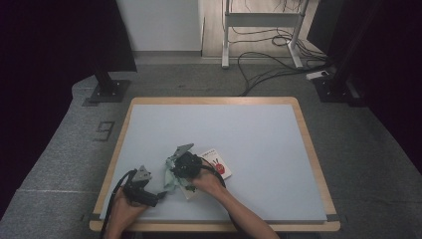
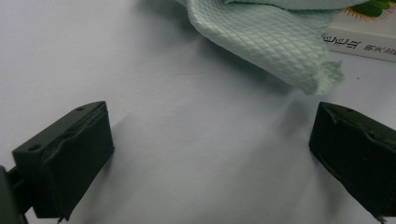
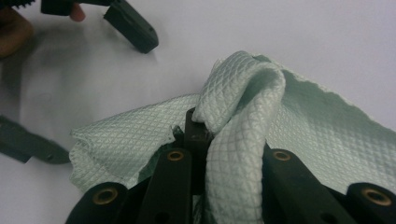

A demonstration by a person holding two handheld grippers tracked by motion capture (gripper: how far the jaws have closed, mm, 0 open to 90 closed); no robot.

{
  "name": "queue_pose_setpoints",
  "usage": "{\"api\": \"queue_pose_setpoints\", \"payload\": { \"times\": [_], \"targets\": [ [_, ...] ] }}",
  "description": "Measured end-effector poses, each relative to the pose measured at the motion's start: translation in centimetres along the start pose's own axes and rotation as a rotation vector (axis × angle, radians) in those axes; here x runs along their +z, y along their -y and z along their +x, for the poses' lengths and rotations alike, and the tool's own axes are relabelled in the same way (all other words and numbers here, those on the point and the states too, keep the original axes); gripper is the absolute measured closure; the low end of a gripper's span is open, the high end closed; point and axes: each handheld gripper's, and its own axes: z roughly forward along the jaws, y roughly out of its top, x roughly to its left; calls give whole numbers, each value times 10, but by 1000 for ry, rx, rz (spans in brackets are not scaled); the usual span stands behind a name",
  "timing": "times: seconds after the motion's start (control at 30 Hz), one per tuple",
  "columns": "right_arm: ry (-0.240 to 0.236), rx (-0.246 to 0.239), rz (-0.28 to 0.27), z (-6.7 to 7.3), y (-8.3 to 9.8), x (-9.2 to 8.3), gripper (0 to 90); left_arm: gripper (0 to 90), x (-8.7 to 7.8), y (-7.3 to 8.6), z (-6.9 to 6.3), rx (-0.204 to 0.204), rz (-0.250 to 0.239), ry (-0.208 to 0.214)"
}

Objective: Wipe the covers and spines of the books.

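A pale green waffle-weave cloth [image 1: 170, 181] lies bunched on the grey mat, partly over a small white box [image 1: 217, 162] with a red mark. My right gripper [image 1: 179, 170] is shut on a raised fold of the cloth [image 3: 243, 98], which drapes over its jaws in the right gripper view [image 3: 224, 154]. My left gripper [image 1: 157, 192] rests to the left near the front edge. It stands wide open [image 2: 210, 158] on bare mat, with the cloth's edge [image 2: 266, 37] just beyond its fingertips and not touching them. The box's corner [image 2: 366, 42] lies behind the cloth.
The table's wooden rim [image 1: 214, 226] runs close in front of both hands. The mat [image 1: 249, 129] stretches away behind and to the right. Beyond the table, cables [image 1: 268, 64] and stand bases sit on the floor.
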Motion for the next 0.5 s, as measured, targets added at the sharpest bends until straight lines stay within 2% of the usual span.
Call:
{"api": "queue_pose_setpoints", "payload": {
  "times": [0.3,0.5],
  "targets": [
    [29,18,2,-11,4,-3,774,0,0,0,0,2,2,1],
    [66,49,5,-27,13,-13,774,0,0,0,0,-1,0,1]
  ]
}}
